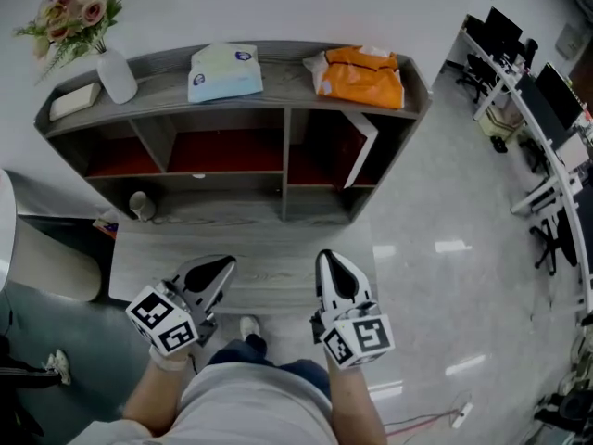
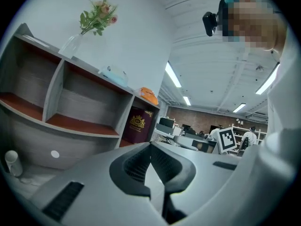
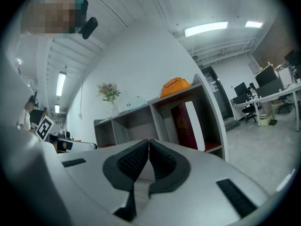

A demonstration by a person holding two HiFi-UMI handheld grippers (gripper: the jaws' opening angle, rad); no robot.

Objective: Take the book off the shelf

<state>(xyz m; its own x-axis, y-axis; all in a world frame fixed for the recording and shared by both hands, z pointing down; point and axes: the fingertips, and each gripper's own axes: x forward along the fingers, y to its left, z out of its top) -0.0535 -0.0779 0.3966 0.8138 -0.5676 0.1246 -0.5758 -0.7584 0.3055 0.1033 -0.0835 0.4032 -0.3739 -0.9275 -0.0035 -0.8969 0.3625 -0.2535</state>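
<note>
A dark red book (image 1: pixel 361 148) with white page edges leans in the right compartment of the grey shelf (image 1: pixel 232 95). It also shows in the right gripper view as the book (image 3: pixel 187 125) and in the left gripper view as the book (image 2: pixel 137 125) with a gold emblem. My left gripper (image 1: pixel 215 272) and right gripper (image 1: pixel 330 265) are held low in front of the shelf, well short of it, both pointing at it. Both are shut with nothing between the jaws.
On the shelf top stand a vase of flowers (image 1: pixel 113 70), a light blue packet (image 1: pixel 225 70), an orange bag (image 1: pixel 363 76) and a flat pale object (image 1: pixel 74 100). A small cup (image 1: pixel 141 206) sits on the low ledge. Desks and chairs (image 1: pixel 542 109) line the right.
</note>
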